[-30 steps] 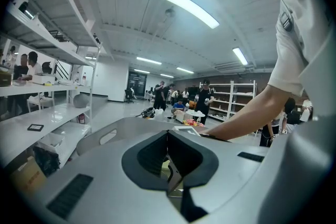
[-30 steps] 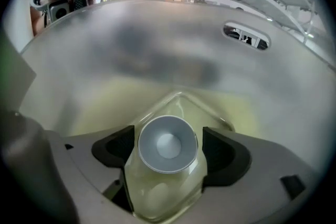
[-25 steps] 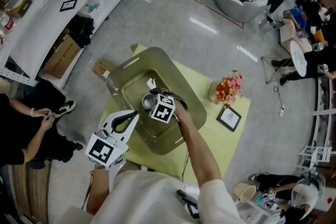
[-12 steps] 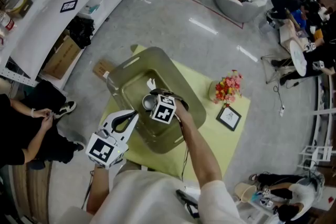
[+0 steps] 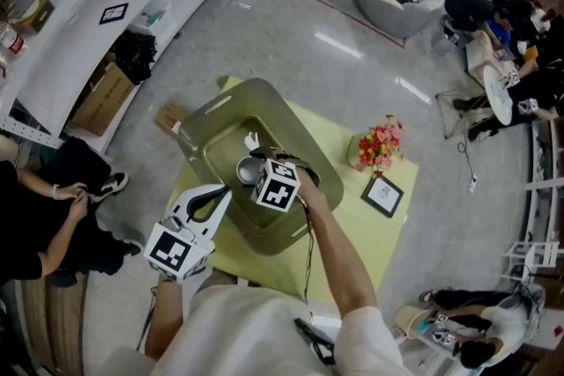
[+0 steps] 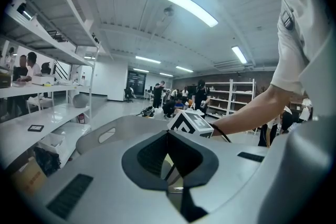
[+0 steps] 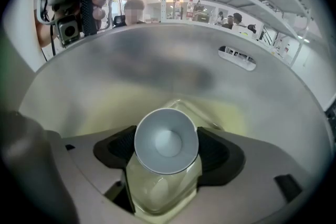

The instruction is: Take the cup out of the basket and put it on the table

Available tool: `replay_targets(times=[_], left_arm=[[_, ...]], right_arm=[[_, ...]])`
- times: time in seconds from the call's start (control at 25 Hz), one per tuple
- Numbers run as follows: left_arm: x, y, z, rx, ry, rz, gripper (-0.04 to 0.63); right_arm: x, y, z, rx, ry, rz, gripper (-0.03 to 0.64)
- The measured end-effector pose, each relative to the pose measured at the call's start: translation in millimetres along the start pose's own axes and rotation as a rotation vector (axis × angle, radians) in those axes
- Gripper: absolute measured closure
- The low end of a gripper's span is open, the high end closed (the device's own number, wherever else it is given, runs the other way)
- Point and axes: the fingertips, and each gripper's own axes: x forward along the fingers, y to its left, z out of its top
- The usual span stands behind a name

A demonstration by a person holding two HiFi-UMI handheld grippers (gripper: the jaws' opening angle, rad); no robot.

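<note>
**Cup lifts a touch inside the basket**

Head view: right gripper (image 5: 255,169) has raised the pale grey cup (image 5: 247,171) slightly, within the olive basket (image 5: 264,99). Left gripper (image 5: 222,196) view: fingers together, empty. Right gripper view: fingers, just closing, pinch the round-rimmed cup.

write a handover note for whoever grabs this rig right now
Right tool: jaws have just been closing; pads are on the cup, which is upright with its mouth open upward.
Left tool: shut, empty, held at the near edge of the basket.
Cup: inside the basket's walls, not yet over the rim.
Done: cup gripped.
Left: lift it clear of the basket, set it on the table, release.
</note>
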Motion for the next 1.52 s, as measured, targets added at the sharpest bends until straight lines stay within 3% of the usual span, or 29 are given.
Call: replay_targets(times=[0.52,1.52], left_arm=[[-5,-19,-1,0.016,0.003,-0.046,0.586],[5,-74,-3,0.068,0.008,-0.218,0.586]], right_arm=[[-65,14,14,0.064,-0.041,-0.042,0.253],[-156,46,-7,0.2,-0.094,-0.175,0.256]])
